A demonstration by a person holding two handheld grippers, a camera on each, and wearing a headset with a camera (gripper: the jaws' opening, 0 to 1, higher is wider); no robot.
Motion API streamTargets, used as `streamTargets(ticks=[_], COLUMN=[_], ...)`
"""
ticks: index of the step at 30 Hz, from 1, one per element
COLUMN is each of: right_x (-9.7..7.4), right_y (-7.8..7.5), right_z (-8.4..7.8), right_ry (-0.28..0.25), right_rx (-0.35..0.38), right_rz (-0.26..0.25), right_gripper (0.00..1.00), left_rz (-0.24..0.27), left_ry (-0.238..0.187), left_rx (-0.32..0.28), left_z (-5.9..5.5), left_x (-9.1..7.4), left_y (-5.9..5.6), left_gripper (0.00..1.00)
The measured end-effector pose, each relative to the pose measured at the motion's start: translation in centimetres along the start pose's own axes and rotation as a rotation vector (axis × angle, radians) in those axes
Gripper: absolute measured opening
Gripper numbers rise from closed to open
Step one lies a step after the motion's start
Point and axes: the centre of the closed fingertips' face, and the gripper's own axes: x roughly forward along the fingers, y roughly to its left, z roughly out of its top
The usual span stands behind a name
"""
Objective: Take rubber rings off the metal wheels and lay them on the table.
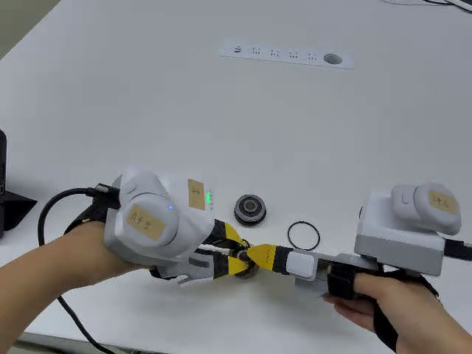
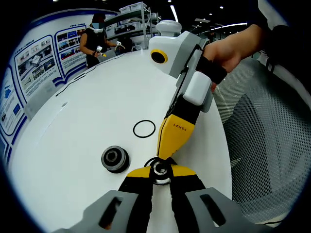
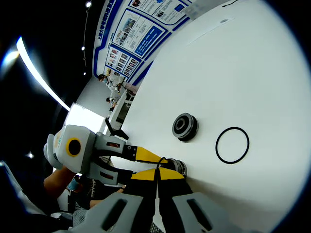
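Head view: left gripper (image 1: 227,254) reaches in from 8 o'clock, jaws narrow, clamping metal wheel (image 2: 160,170). Tip to tip, right gripper (image 1: 259,256) enters from 4 o'clock, jaws pressed together on that wheel's rubber ring (image 3: 159,161). On table (image 1: 221,110): second wheel (image 1: 250,209) at 12, loose ring (image 1: 303,236) at 2.

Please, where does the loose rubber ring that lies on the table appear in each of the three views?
Head view: the loose ring lies right of centre and below the middle, to the lower right of the free wheel.
Left gripper view: the loose ring is near the centre, up and right of the free wheel.
Right gripper view: the loose ring is right of centre, to the lower right of the free wheel.
Shared landmark: the free wheel next to it.
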Motion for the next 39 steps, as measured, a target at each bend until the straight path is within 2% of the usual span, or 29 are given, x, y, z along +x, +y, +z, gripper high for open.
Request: streamTargets(ticks=[8,11,18,23,28,33,37,39], right_x=[0.0,0.1,0.0,-0.8,-2.0,-3.3,-4.3,-4.5], right_y=[0.3,0.5,0.9,0.6,-0.4,-2.4,-4.6,-5.8], right_z=[0.1,0.2,0.7,2.3,3.8,4.8,4.8,4.3], right_ry=[-0.01,-0.013,-0.033,-0.082,-0.143,-0.2,-0.248,-0.246], right_rx=[0.014,0.02,0.038,0.065,0.094,0.134,0.211,0.228], right_rz=[0.006,0.011,0.026,0.033,0.012,-0.041,-0.118,-0.156], right_gripper=[0.01,0.01,0.02,0.02,0.02,0.02,0.02,0.02], left_rz=[0.01,0.028,0.052,0.094,0.105,0.127,0.13,0.128], left_ry=[0.006,-0.016,-0.037,-0.084,-0.109,-0.13,-0.09,-0.088], left_rx=[0.01,-0.016,-0.044,-0.088,-0.118,-0.133,-0.098,-0.098], left_z=[0.0,0.1,0.2,0.9,1.3,1.6,1.1,1.1], left_x=[-0.6,-1.2,-2.6,-3.5,-4.1,-4.5,-4.5,-4.4], left_y=[0.0,0.2,0.3,1.2,1.8,2.5,2.4,2.3], left_gripper=[0.14,0.17,0.21,0.21,0.25,0.28,0.31,0.3])
